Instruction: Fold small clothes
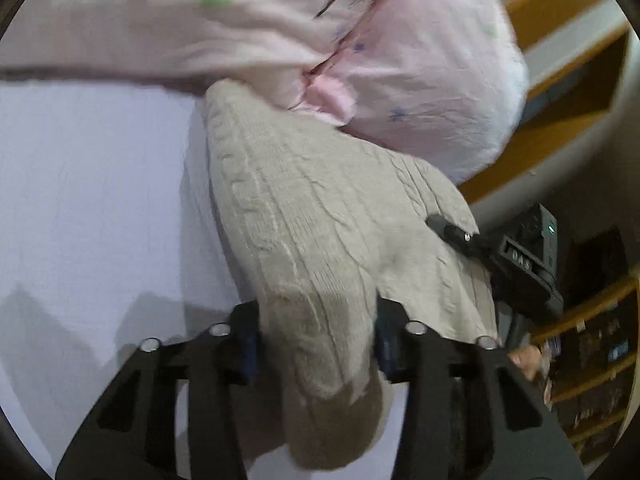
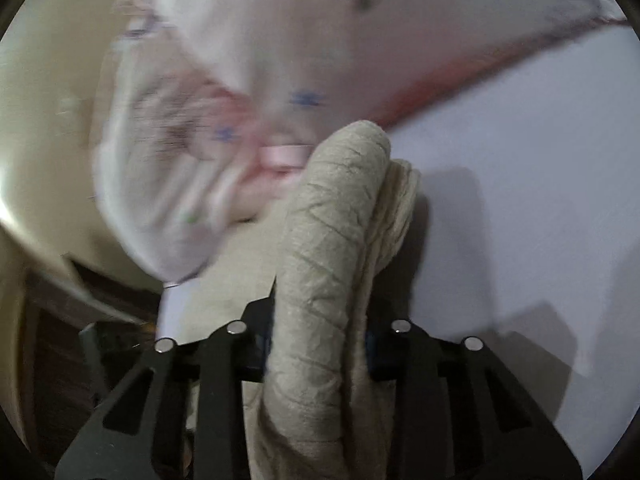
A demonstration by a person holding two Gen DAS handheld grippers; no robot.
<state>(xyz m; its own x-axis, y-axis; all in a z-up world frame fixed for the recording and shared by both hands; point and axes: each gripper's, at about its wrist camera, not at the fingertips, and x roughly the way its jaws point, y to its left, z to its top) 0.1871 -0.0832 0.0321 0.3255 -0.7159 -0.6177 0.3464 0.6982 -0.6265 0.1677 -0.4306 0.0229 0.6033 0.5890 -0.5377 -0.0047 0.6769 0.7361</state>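
A beige cable-knit garment (image 1: 312, 220) is held between both grippers above the white table (image 1: 88, 200). My left gripper (image 1: 316, 340) is shut on one bunched end of it. My right gripper (image 2: 320, 344) is shut on another thick fold of the same knit (image 2: 332, 240). In the left wrist view the right gripper (image 1: 452, 234) shows pinching the knit's far edge. A pale pink garment with small blue stars (image 1: 420, 80) lies behind the knit, touching it, and is blurred in the right wrist view (image 2: 248, 80).
The white table surface (image 2: 540, 200) spreads under both grippers. Wooden shelving (image 1: 592, 344) with items stands to the right beyond the table edge. A cream wall or surface (image 2: 44, 120) lies at the left in the right wrist view.
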